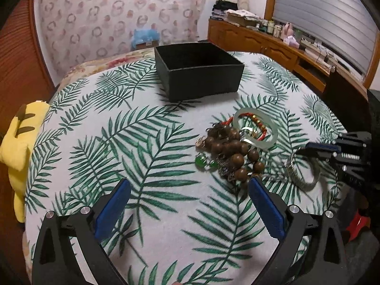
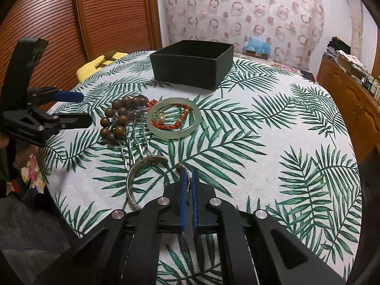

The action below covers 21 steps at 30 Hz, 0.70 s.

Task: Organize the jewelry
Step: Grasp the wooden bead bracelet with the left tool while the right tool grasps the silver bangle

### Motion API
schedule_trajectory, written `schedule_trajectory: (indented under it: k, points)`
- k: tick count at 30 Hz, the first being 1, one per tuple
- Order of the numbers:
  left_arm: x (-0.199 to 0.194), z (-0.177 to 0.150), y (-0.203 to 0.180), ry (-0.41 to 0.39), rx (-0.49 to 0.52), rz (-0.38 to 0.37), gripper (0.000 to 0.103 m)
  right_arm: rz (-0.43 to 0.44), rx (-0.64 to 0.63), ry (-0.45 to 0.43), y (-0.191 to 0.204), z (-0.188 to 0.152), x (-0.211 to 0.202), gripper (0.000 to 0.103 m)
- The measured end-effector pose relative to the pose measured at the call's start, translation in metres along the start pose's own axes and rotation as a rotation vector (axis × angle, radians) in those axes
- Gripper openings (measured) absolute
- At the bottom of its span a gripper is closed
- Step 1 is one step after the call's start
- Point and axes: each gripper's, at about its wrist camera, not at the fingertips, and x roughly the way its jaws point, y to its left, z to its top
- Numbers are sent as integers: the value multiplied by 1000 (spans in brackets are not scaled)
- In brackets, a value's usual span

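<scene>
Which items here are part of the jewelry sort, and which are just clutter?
Job items:
open silver metal cuff bangle, clamped in the right tool
pale green jade bangle
brown wooden bead bracelet
red braided cord bracelet
square black open box

Lying about:
yellow plush toy
wooden sideboard

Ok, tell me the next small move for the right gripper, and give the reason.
Probably lift the silver bangle straight up, then carry it toward the black box. The right gripper has its pads shut on the bangle's edge, the bangle lies on the leaf-print cloth, and the box stands open beyond the jewelry pile.
</scene>
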Motion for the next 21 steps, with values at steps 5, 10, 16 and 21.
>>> schedule_trajectory:
  k: [5, 10, 16, 21]
  points:
    - [-7, 0, 0, -24, 3, -55, 95, -6, 5, -13, -3, 1, -2, 5]
    - [-7, 6, -13, -49, 37, -122, 95, -25, 6, -23, -7, 2, -4, 5]
    - [1, 16, -29, -68, 61, -167, 82, -28, 26, -14, -13, 0, -3, 5]
    - [11, 21, -37, -55, 74, -176, 46, -15, 38, -31, -13, 0, -7, 5]
